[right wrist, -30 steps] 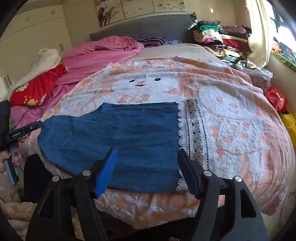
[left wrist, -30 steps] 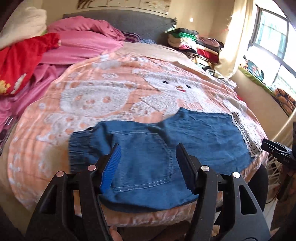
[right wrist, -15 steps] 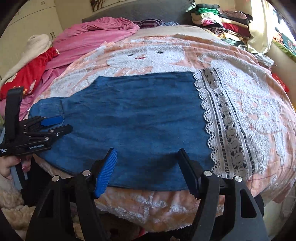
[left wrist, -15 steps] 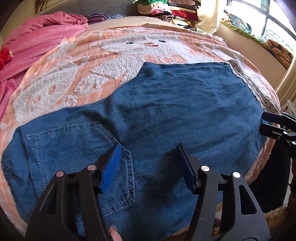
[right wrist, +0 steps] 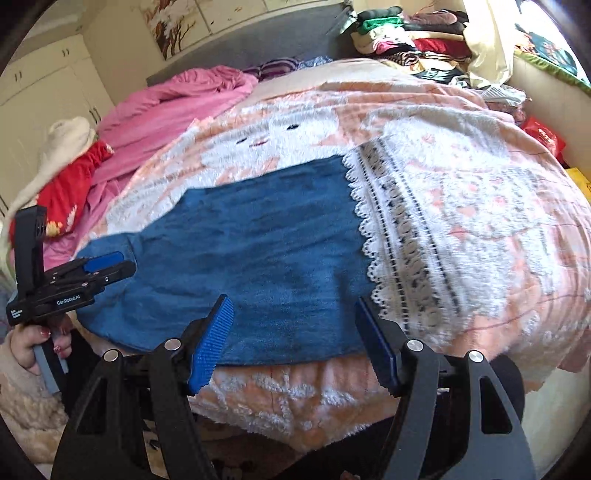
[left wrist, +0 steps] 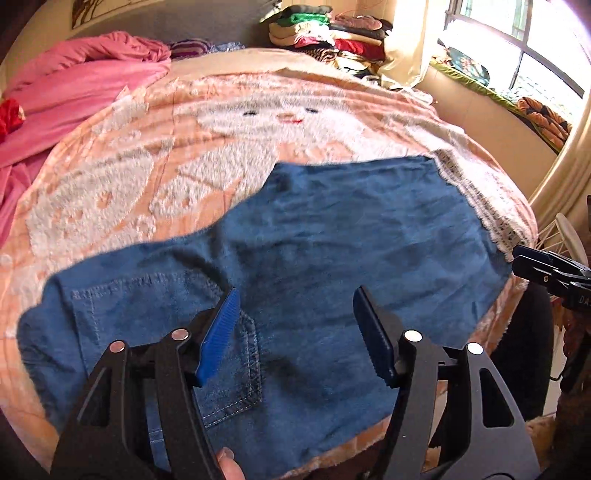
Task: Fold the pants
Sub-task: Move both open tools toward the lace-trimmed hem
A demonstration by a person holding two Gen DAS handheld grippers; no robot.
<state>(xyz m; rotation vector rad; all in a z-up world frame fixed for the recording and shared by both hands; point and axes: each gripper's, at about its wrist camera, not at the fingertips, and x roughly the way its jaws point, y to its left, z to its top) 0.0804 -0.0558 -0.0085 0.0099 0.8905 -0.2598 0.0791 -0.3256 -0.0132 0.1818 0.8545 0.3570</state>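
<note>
Blue denim pants (left wrist: 332,258) lie flat across the near end of the bed, pocket (left wrist: 147,314) end to the left, white lace hem (right wrist: 391,240) to the right. My left gripper (left wrist: 295,291) hovers above the pocket area with its jaws opening; nothing is pinched between the pads. In the right wrist view the left gripper (right wrist: 107,266) sits at the pants' (right wrist: 258,240) left end, held by a hand (right wrist: 26,343). My right gripper (right wrist: 293,300) stands open over the pants' near edge by the hem, apart from the cloth. Its tips (left wrist: 517,254) show at the right in the left wrist view.
A peach blanket (right wrist: 480,221) with white animal figures covers the bed. Pink bedding (left wrist: 85,85) and a red garment (right wrist: 70,192) lie at the left. A stack of folded clothes (left wrist: 325,33) stands at the back right, near a window (left wrist: 517,44). A red bag (right wrist: 543,136) sits beside the bed.
The left gripper has come in low over the pocket end of the pants and its jaws stand slightly wider. The right gripper has sunk a little and rolled, still open.
</note>
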